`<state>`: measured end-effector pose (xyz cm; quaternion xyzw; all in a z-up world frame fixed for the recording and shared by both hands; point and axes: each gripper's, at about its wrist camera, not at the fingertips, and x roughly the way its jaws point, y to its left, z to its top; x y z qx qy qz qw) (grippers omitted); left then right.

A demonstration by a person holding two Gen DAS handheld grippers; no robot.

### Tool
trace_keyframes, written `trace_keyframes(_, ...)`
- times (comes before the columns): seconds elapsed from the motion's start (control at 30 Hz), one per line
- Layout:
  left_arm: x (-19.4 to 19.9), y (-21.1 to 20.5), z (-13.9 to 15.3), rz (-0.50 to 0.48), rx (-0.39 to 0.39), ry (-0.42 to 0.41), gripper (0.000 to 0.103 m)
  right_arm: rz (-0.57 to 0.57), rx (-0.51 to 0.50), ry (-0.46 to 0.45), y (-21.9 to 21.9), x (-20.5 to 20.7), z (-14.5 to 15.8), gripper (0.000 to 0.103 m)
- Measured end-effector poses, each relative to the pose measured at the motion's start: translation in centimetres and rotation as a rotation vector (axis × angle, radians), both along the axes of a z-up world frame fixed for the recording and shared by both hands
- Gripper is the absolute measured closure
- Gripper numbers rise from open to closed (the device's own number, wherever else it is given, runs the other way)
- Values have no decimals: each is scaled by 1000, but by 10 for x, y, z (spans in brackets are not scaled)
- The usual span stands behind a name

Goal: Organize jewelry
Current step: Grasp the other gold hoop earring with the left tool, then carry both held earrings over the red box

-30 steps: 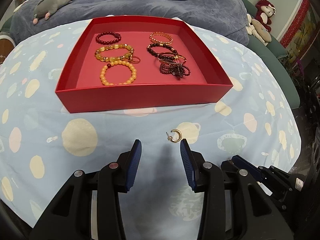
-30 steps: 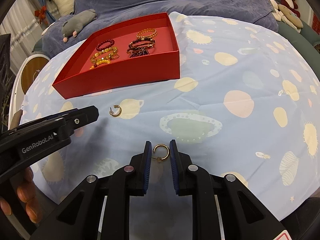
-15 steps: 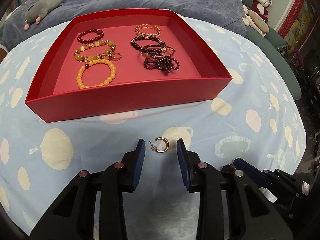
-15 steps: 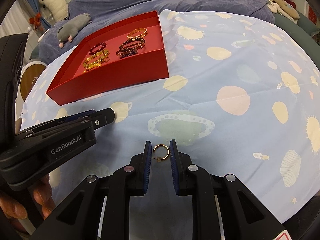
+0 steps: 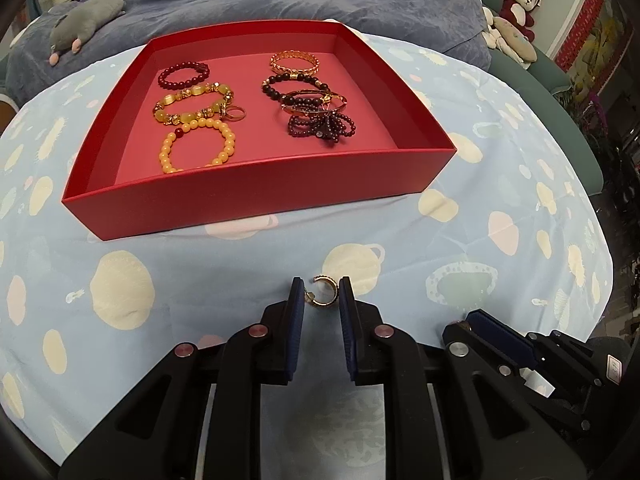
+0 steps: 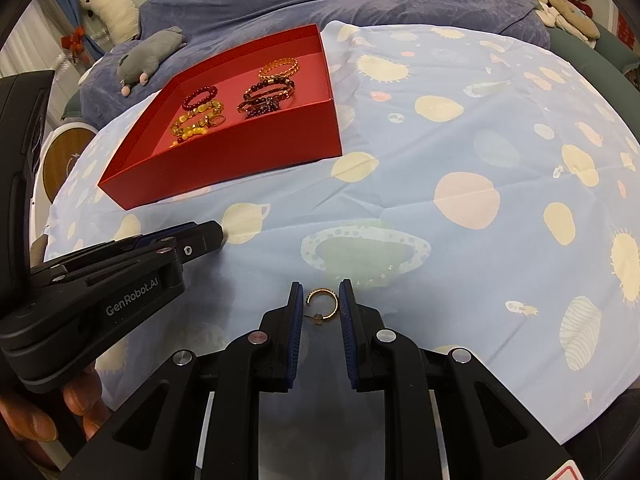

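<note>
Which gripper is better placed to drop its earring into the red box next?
Left. Both grippers have jaws around a gold hoop earring, but the left gripper faces the red box head-on, close ahead. The right gripper sits farther away, with the box off to its left.

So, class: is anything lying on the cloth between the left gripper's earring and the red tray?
Nothing visible does. The gold hoop earring sits between the left gripper's fingers, and only bare patterned tablecloth separates it from the red tray's near wall.
</note>
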<state>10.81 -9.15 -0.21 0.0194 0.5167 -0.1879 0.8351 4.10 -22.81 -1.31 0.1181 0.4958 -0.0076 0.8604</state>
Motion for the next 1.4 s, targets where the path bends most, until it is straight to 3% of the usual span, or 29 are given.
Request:
trace_keyframes(0.73,-48,45,16,42,6,-8,86,108,-26,-25,53,-28,20,85)
trace_keyframes(1.4,-64,64,37,69,3,-55,86,135,-41,-61,67,-35,40,85)
